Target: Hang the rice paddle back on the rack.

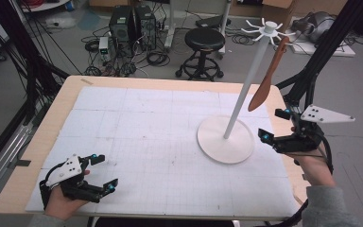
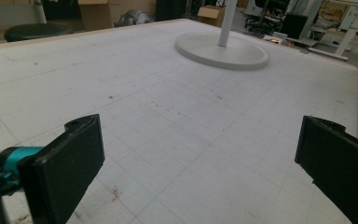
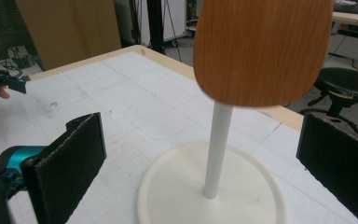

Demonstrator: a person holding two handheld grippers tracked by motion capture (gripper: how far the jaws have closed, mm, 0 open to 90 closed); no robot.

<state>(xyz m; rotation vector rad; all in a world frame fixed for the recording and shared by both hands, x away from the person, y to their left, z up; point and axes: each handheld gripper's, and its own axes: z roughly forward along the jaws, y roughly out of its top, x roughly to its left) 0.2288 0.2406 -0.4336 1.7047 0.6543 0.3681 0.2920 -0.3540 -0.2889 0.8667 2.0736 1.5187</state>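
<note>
A white stand [image 1: 225, 140] with a round base and a tall pole rises at the right of the gridded mat [image 1: 146, 123], with hooks [image 1: 269, 28] at its top. A wooden spatula [image 1: 267, 80] hangs from one hook, blade down. My right gripper [image 1: 274, 125] hovers just right of the base, below the blade, open and empty. In the right gripper view the blade [image 3: 261, 51] hangs above and beyond the open jaws [image 3: 200, 158], with the pole [image 3: 216, 149] behind it. My left gripper [image 1: 105, 173] rests open near the front left corner; its own view [image 2: 200, 154] shows bare mat between the jaws.
Beyond the far table edge stand a black stool [image 1: 204, 40] and computer towers [image 1: 132, 23] amid cables. Black frame posts [image 1: 321, 52] rise close behind my right hand. The wooden table rim [image 1: 42, 137] borders the mat.
</note>
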